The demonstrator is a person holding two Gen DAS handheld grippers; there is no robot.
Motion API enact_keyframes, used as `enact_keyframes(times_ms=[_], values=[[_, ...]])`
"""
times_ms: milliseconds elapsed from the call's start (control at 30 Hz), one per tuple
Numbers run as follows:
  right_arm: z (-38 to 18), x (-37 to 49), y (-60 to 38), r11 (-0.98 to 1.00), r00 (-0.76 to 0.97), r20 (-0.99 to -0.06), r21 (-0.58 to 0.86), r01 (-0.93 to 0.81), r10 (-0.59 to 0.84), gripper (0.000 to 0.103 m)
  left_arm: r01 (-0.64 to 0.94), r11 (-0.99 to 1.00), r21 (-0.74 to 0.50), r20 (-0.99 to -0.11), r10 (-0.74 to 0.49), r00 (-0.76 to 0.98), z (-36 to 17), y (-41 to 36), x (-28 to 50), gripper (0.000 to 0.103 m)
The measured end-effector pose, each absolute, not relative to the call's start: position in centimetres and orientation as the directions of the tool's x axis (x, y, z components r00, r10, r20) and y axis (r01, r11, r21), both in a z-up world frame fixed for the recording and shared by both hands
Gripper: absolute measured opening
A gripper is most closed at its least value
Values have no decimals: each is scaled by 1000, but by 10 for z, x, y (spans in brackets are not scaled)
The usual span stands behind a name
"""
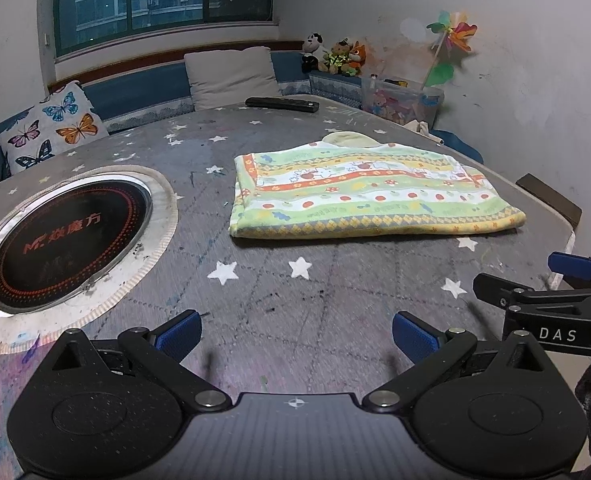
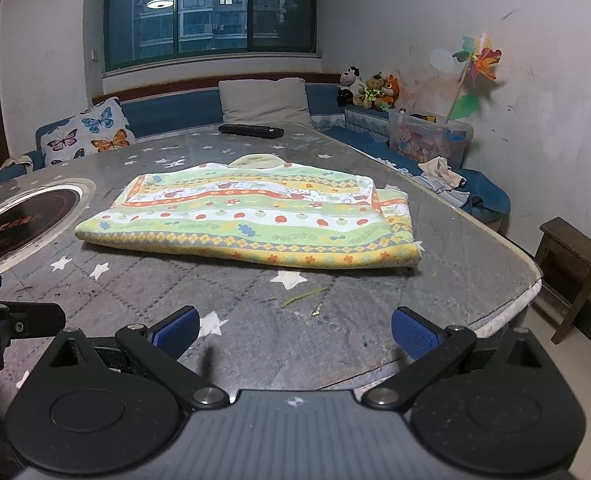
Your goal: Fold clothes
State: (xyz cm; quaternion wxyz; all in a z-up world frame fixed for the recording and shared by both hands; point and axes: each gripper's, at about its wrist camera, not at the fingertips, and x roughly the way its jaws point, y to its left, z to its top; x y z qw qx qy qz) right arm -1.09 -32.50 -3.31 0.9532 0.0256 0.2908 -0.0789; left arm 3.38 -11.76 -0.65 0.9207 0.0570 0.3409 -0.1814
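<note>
A folded green, yellow and white patterned garment (image 1: 371,196) lies flat on the grey star-print table (image 1: 295,292), right of its middle. It also shows in the right wrist view (image 2: 255,216). My left gripper (image 1: 297,334) is open and empty, low over the table, short of the garment. My right gripper (image 2: 295,330) is open and empty near the table's front edge, also short of the garment. The right gripper shows at the right edge of the left wrist view (image 1: 551,296).
A round induction cooktop (image 1: 63,240) is set into the table at the left. A black remote (image 1: 281,104) lies at the far edge. A bench with pillows (image 1: 231,76), plush toys (image 1: 335,56) and a toy box (image 1: 403,100) runs behind. A wooden stool (image 2: 575,272) stands right of the table.
</note>
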Motion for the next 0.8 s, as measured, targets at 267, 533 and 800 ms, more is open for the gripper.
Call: enact_keyframes(times_ms=[267, 533, 800], values=[[-34, -18, -322, 987, 823, -554, 8, 162, -130, 103, 371, 928, -20, -645, -296, 705, -7, -117, 27, 103], [-32, -24, -320, 987, 829, -545, 10, 159, -128, 103, 378, 925, -20, -638, -303, 708, -6, -118, 19, 103], [-30, -29, -319, 988, 836, -533, 12, 156, -126, 103, 365, 931, -28, -635, -299, 713, -5, -117, 17, 103]])
